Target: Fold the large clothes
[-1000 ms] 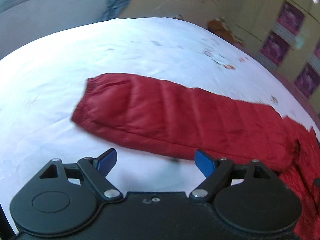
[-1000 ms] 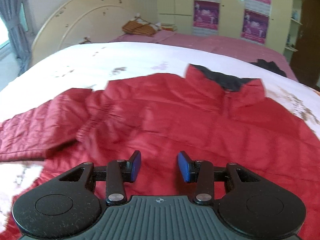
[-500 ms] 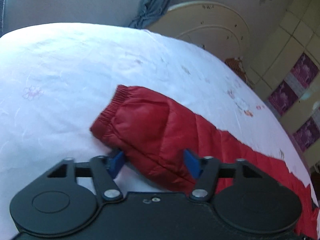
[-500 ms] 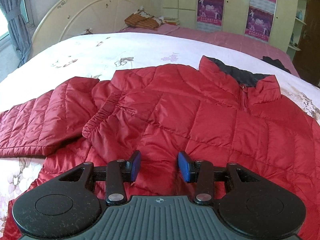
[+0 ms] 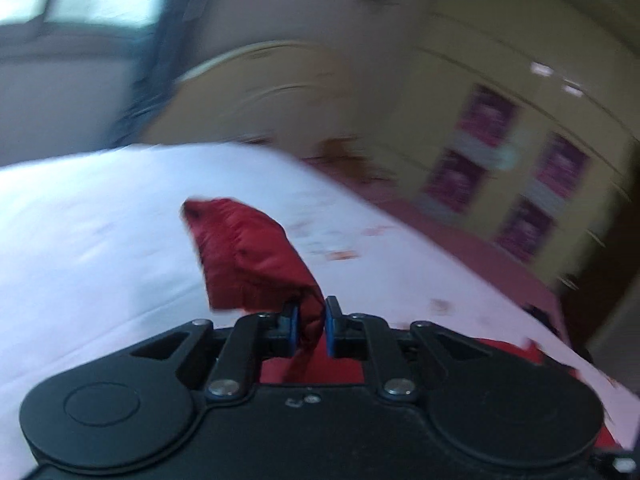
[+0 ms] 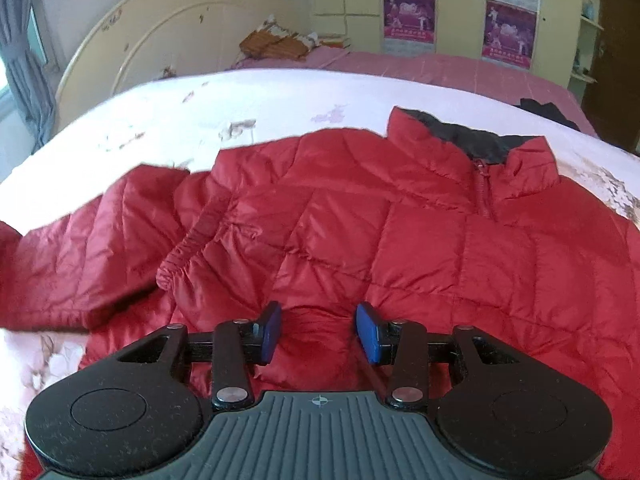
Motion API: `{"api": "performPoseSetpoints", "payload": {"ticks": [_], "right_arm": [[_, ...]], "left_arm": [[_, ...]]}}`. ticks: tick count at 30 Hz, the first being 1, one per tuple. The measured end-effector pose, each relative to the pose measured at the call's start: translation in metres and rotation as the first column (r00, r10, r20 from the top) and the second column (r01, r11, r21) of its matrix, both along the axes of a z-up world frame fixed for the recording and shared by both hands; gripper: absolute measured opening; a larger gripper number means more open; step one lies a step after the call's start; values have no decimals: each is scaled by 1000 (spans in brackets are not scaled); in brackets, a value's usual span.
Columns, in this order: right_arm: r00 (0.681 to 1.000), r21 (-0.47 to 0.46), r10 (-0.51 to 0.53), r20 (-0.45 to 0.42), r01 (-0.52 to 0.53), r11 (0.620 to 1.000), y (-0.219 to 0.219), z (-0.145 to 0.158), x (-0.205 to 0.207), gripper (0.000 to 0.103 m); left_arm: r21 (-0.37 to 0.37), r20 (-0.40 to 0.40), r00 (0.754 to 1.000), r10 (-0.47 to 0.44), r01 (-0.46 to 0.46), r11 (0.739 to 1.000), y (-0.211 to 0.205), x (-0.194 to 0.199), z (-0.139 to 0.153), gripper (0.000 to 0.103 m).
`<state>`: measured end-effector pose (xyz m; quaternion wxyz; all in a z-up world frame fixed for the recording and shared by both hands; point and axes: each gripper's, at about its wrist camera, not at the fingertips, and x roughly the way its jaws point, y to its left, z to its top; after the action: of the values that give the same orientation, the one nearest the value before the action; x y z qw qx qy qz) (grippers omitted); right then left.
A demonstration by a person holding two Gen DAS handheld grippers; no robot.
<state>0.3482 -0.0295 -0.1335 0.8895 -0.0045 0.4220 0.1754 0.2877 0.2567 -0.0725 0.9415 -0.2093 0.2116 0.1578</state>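
Covering most of bed (image 6: 280, 96), white floral sheet carries red quilted jacket (image 6: 400, 232), spread flat, collar toward headboard (image 6: 160, 20). Purple posters (image 6: 408, 12) on cupboard beyond bed; writing too small to read. Left hand-held gripper (image 5: 311, 322) just closed, pads clamped on sleeve cuff (image 5: 248, 252), lifted off sheet. Right hand-held gripper (image 6: 318, 334) over jacket's lower front, jaws apart, nothing pinched.

No legible text; posters (image 6: 409, 12) on the wardrobe too small to read.
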Motion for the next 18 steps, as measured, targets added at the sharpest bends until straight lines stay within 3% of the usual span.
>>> {"api": "performPoseSetpoints", "payload": {"ticks": [3, 6, 12, 18], "right_arm": [[1000, 18, -28, 7, 28, 999, -12, 6, -3, 41], [998, 28, -65, 19, 64, 998, -30, 14, -7, 41], [986, 36, -161, 32, 160, 987, -77, 25, -19, 41], [971, 40, -236, 26, 235, 971, -122, 32, -33, 41]], "left_arm": [[22, 31, 987, -159, 158, 987, -40, 29, 13, 12], [54, 44, 945, -324, 322, 945, -88, 57, 19, 12], [109, -15, 808, -589, 587, 803, -193, 107, -2, 12], [131, -169, 692, -702, 722, 679, -266, 124, -54, 12]]}}
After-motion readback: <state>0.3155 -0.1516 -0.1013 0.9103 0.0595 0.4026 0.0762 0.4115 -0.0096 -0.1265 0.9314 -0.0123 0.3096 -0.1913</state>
